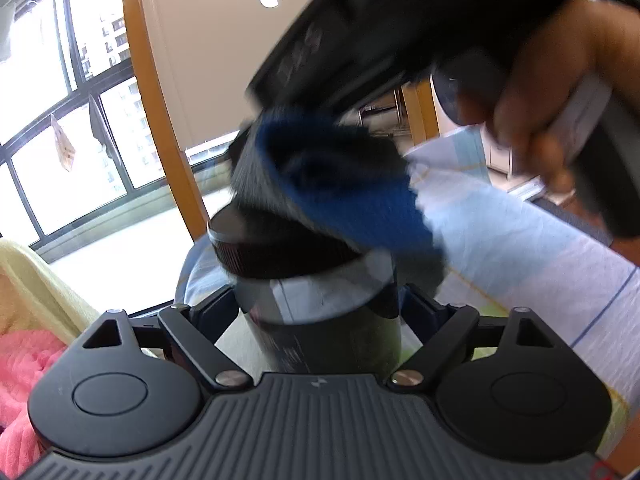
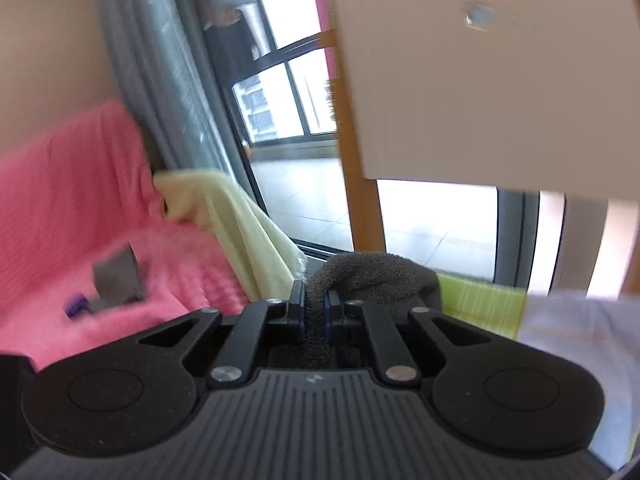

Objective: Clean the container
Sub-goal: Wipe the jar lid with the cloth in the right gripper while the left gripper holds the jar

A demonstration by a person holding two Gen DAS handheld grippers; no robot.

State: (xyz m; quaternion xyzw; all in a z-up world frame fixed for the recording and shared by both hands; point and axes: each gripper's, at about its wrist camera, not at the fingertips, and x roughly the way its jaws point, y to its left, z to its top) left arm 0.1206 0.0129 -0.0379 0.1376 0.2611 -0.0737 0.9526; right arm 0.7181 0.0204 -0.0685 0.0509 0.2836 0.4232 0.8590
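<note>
Left gripper [image 1: 320, 304] clamps a dark jar [image 1: 320, 332] by its sides, held upright w/ black ribbed lid [image 1: 276, 248] on top. Right gripper [image 2: 314, 312], jaws narrow, pinches a grey cloth [image 2: 372, 276] (blue on one face), which lies on the lid. A hand [image 1: 552, 92] grips its handle. Pink blanket [image 2: 80, 208] at left, blurred.
</note>
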